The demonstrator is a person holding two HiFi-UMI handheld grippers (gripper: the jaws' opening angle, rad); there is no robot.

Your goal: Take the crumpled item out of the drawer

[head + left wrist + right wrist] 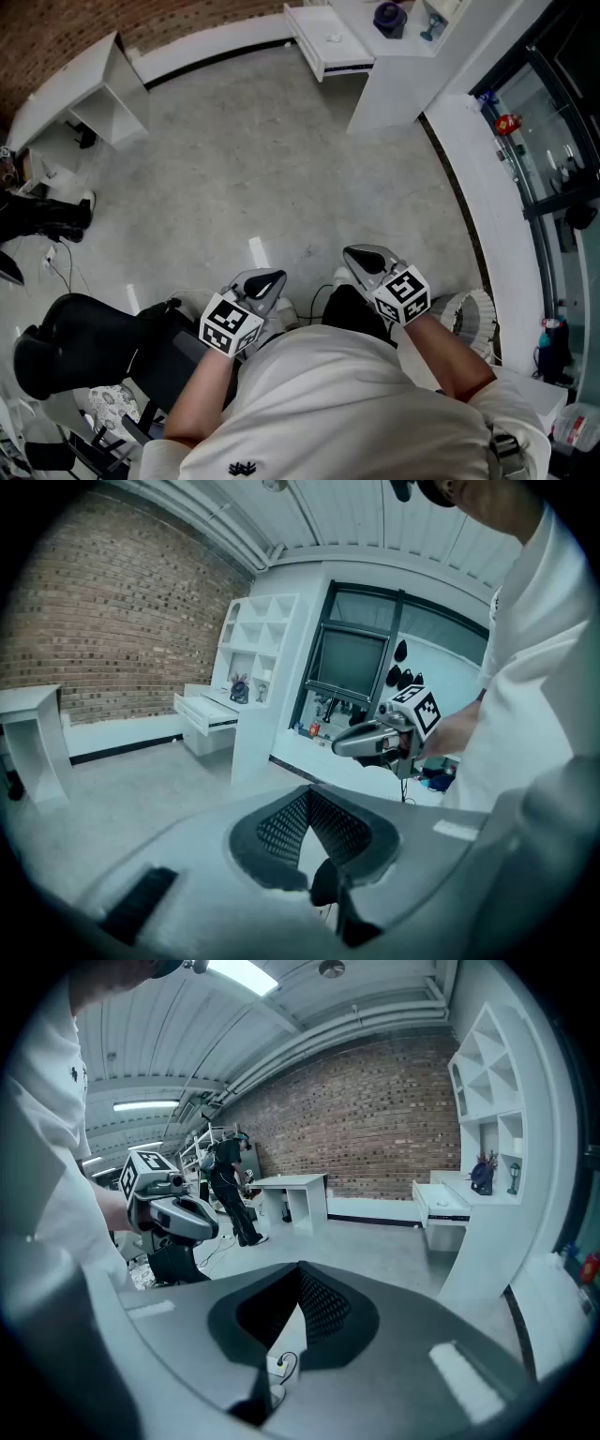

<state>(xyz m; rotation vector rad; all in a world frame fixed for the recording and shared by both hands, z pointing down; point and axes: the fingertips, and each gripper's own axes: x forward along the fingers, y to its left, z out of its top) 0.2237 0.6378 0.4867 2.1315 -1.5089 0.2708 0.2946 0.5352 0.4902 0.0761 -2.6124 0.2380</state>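
The white drawer (323, 42) stands pulled out of the white shelf unit (403, 75) at the far side of the room. A small pale thing (334, 38) lies in it, too small to make out. The drawer (439, 1206) also shows in the right gripper view, and the drawer (208, 714) in the left gripper view. Both grippers are held close to the person's body, far from the drawer. My left gripper (267, 281) is shut and empty, its jaws meeting (307, 789). My right gripper (366, 258) also looks shut with nothing in it (300, 1267).
Grey concrete floor lies between me and the drawer. A white desk (70, 98) stands at the far left, and a black chair (75, 347) is close on my left. A person in black (225, 1185) stands by the desk. Glass panels (544, 141) line the right side.
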